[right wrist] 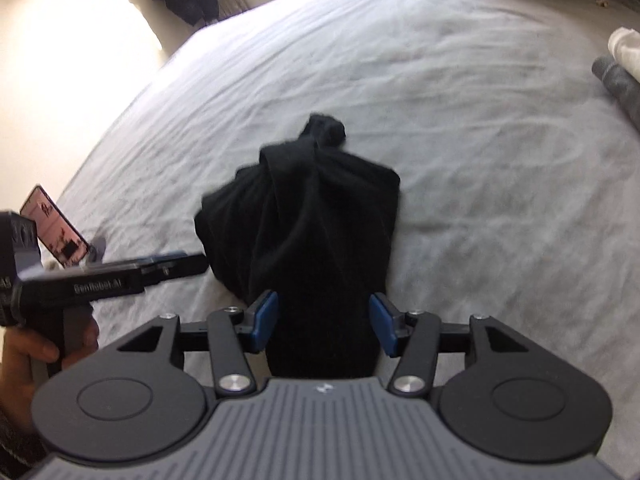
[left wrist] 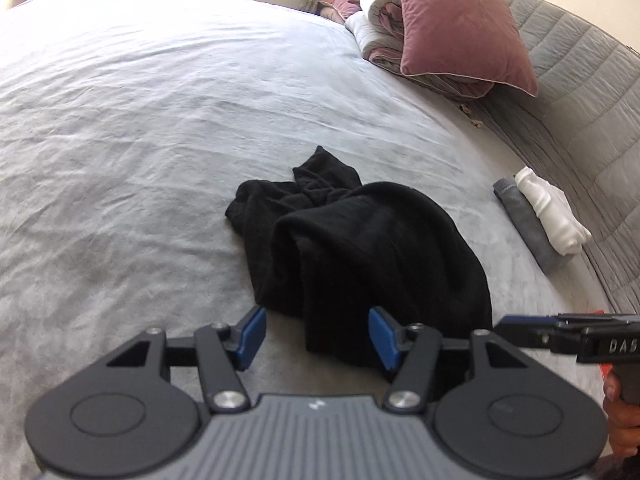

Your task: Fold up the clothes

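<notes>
A crumpled black garment (left wrist: pixel 360 240) lies in a heap on the pale grey bed sheet (left wrist: pixel 140 120). My left gripper (left wrist: pixel 318 336) stands open at its near edge; the cloth reaches in beside the right blue pad (left wrist: pixel 382 338), and the left pad is over bare sheet. In the right wrist view the same black garment (right wrist: pixel 312 216) runs toward the camera between the blue pads of my right gripper (right wrist: pixel 324 322), which is open and not pinching it. Each gripper shows side-on in the other's view: the right gripper (left wrist: pixel 508 326) and the left gripper (right wrist: pixel 196 262).
A pink pillow (left wrist: pixel 460 28) leans on a folded duvet (left wrist: pixel 380 20) at the far right, by a grey quilted cover (left wrist: pixel 580 80). Folded white (left wrist: pixel 548 212) and grey (left wrist: pixel 528 224) items lie right of the garment. A phone on a stand (right wrist: pixel 56 228) is at the left.
</notes>
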### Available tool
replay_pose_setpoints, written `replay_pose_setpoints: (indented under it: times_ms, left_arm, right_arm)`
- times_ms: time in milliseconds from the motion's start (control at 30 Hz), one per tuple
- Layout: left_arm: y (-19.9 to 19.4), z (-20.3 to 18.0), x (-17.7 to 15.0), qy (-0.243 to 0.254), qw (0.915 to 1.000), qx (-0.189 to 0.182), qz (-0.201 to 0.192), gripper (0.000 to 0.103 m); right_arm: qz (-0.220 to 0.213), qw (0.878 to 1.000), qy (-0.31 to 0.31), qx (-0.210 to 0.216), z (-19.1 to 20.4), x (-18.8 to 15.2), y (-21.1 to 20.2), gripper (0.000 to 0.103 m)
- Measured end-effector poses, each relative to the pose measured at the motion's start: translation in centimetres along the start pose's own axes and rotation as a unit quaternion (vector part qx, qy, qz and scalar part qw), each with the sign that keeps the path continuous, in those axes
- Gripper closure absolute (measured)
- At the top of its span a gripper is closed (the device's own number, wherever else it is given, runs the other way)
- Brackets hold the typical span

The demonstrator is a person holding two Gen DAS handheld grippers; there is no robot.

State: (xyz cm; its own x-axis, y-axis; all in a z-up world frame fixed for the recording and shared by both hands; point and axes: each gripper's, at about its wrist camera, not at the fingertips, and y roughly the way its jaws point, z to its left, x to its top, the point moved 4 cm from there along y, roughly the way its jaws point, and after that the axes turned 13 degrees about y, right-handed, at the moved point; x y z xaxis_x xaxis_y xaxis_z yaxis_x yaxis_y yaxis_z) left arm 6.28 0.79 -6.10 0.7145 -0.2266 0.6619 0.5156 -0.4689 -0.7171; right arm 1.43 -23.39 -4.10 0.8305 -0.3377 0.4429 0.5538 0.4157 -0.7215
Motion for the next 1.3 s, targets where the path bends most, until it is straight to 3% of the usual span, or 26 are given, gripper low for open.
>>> replay_pose_setpoints:
  times_ms: [300, 367, 433, 533, 867, 1067, 1300]
  left_arm:
    - [-0.5, 1.3, 0.4, -0.024, 0.9997, 0.004, -0.009, 0.040]
    - [-0.7, 1.7, 0.5, -0.032, 0.9994, 0.005, -0.010, 0.039]
    - [-0.9, 2.1, 0.6, -0.040, 0.9991, 0.006, -0.012, 0.038]
    - [-1.4, 2.7, 0.7, -0.048, 0.9987, 0.005, -0.018, 0.037]
    - [-3.0, 3.8, 0.7, -0.064, 0.9970, -0.016, -0.041, 0.036]
    - [-3.2, 3.7, 0.6, -0.063, 0.9967, -0.023, -0.045, 0.036]
    - [-1.4, 3.0, 0.9, -0.070, 0.9963, -0.037, -0.034, 0.036]
  right_arm:
    - [-0.039, 0.999, 0.005, -0.012, 1.5, 1.8, 2.6, 0.050]
    - [-0.040, 0.999, 0.014, -0.006, 1.6, 1.8, 2.8, 0.071]
    - [-0.036, 0.999, 0.018, 0.007, 2.0, 1.6, 3.0, 0.085]
    - [-0.032, 0.999, 0.010, 0.029, 3.0, 1.1, 2.9, 0.095]
    - [0.048, 0.991, -0.016, 0.123, 7.7, -2.8, 3.9, 0.097]
    - [0.101, 0.985, -0.032, 0.136, 9.3, -5.2, 5.7, 0.097]
    - [0.134, 0.983, -0.059, 0.109, 9.6, -7.4, 7.7, 0.096]
